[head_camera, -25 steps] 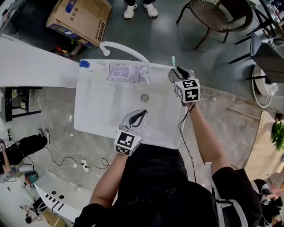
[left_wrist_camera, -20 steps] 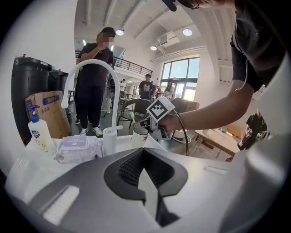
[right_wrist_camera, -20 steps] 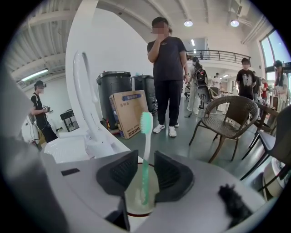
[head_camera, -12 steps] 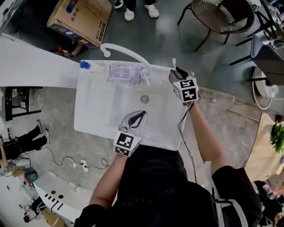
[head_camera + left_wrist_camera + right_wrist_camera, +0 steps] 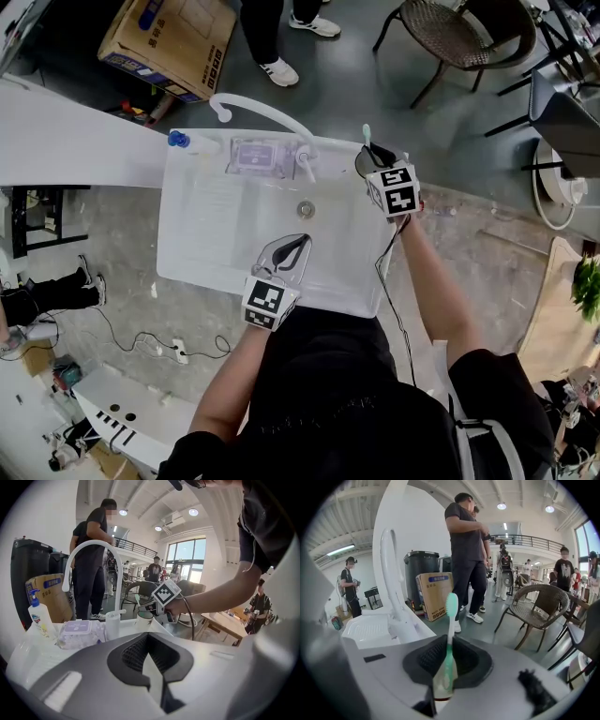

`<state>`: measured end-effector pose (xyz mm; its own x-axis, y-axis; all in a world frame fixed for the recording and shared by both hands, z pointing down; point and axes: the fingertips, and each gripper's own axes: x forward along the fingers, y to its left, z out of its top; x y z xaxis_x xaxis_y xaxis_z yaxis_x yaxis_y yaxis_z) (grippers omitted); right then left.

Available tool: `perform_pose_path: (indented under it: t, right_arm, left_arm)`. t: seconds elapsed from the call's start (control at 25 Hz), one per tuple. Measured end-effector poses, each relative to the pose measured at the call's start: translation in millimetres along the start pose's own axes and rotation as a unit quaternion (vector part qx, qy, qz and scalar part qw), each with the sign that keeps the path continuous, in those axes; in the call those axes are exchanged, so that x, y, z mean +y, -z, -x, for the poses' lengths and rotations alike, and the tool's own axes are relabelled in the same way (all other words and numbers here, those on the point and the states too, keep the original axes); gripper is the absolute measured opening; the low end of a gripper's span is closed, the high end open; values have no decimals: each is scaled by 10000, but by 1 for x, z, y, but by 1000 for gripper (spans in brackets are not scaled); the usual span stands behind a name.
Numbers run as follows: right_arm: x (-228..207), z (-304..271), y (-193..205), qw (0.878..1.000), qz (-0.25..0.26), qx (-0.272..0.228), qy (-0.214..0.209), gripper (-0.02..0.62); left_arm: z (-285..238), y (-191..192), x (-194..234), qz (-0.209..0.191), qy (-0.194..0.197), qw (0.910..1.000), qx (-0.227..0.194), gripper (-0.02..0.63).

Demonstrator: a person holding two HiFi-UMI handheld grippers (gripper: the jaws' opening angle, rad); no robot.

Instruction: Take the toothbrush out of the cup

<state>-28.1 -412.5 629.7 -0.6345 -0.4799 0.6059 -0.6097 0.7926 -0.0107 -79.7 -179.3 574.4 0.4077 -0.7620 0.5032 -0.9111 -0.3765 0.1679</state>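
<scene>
A green and white toothbrush (image 5: 367, 136) stands upright in a pale cup (image 5: 362, 163) on the white sink's (image 5: 202, 248) far right corner. My right gripper (image 5: 378, 153) is over the cup, its marker cube toward me. In the right gripper view the toothbrush handle (image 5: 449, 660) sits pinched between the dark pads (image 5: 429, 656) of my right gripper (image 5: 449, 645), bristles up, the cup rim (image 5: 440, 698) just below. My left gripper (image 5: 289, 251) hovers shut and empty over the basin's front. The left gripper view shows my left gripper (image 5: 150, 641), the cup (image 5: 144, 619) and the right gripper (image 5: 159, 609) beyond.
A curved white faucet (image 5: 267, 111) rises at the sink's back, with a wipes pack (image 5: 251, 153) and a blue-topped soap bottle (image 5: 178, 138) to its left. The drain (image 5: 306, 207) lies mid-basin. Behind the sink are a person's legs (image 5: 272, 42), a cardboard box (image 5: 169, 37) and a wicker chair (image 5: 464, 33).
My right gripper has shifted slightly at the cup, toothbrush still upright. The left gripper has hardly moved. The person behind the sink has stepped to a new spot.
</scene>
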Motion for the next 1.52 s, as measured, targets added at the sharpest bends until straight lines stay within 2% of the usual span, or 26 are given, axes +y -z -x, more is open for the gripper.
perform_pose_path:
  t: [0.56,1.52]
  right_arm:
    - [13,18,4,9995,-105,-185,-217,41]
    - [23,80,-8,9977,-62,-673,90,40]
  left_arm:
    - [4,-4,-8,-71,4,10000,-59,6]
    - [29,6,-46,-230,196,9993,-228,6]
